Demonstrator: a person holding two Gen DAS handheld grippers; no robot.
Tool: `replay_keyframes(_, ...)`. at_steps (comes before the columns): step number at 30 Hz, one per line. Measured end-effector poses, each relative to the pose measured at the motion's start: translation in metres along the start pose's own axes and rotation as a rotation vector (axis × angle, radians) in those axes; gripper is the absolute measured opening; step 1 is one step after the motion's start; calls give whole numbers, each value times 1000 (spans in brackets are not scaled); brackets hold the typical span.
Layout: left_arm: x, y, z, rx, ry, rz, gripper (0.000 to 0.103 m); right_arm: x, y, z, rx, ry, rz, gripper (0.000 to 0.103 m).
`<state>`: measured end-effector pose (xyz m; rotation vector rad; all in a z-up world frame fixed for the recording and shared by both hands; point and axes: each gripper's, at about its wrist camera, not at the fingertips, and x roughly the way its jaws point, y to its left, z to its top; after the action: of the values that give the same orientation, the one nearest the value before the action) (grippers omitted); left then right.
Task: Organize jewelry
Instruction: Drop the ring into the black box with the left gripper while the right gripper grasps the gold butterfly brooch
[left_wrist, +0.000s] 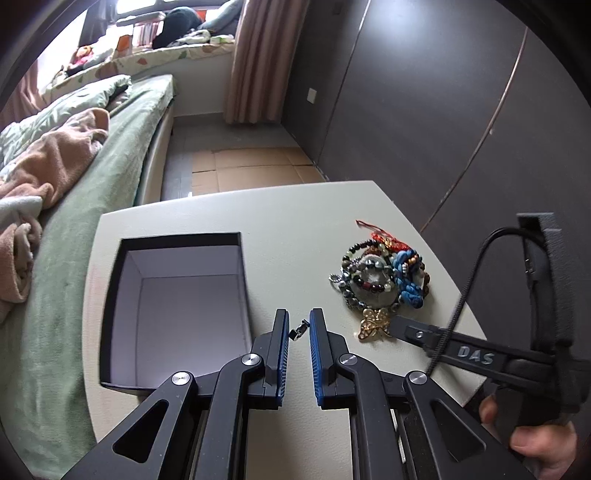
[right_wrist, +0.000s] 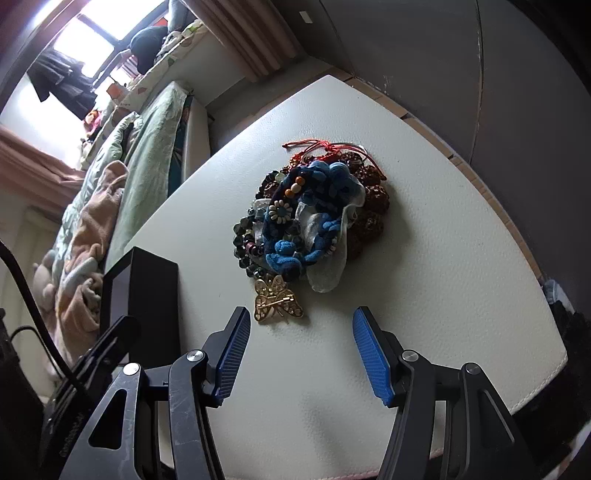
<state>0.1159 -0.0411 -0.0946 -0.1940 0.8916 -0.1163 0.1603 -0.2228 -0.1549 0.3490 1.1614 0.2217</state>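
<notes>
The left gripper (left_wrist: 298, 328) is hanging over the pale table (left_wrist: 295, 221), its jaws drawn almost together and pinching a small silver clasp (left_wrist: 298, 329) between the blue pads. Whatever hangs below that clasp is too small to make out. Just beyond and to the left of those jaws the black box (left_wrist: 110, 295) is sitting open, its white inside showing nothing in the part that can be seen.

To the right of the left jaws, and a little ahead, the heap of jewelry (left_wrist: 380, 275) is lying on the table: dark beaded bracelets, a blue knitted piece, red cord at the far end. The gold butterfly brooch (left_wrist: 375, 325) is lying at the near edge of the heap, touching it.

The right gripper (right_wrist: 301, 321) is pointing steeply down at the table with its jaws standing about half open and nothing between them. No earlier look is on hand to compare. The brooch (right_wrist: 277, 301) is lying just ahead of the left jaw's tip, inside the line of the gap but not reached by either pad. The heap (right_wrist: 306, 214) is spreading further ahead, centred on the gap. The box (right_wrist: 147, 288) is standing close to the left of these jaws.

A person's hand (left_wrist: 532, 435) is wrapping the right gripper's handle.
</notes>
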Motion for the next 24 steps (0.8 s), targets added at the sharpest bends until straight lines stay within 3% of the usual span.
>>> replay_keyframes(5, -8, 17, 5, -42, -12, 12, 12, 12, 19, 3, -60, -6, -61, 60)
replay_keyframes(14, -20, 54, 11, -120, -32, 43, 12, 30, 59, -7, -235, -27, -274, 60)
replay_keyframes(16, -24, 63, 12, -142, -41, 44, 12, 32, 66, -10, -282, -43, -321, 41)
replay_keyframes(19, -28, 77, 13, -176, -52, 43, 12, 29, 69, -12, -276, -35, -300, 41)
replay_keyframes(24, -31, 94, 16, -237, -64, 13, 12, 14, 75, -15, -239, -51, -177, 40)
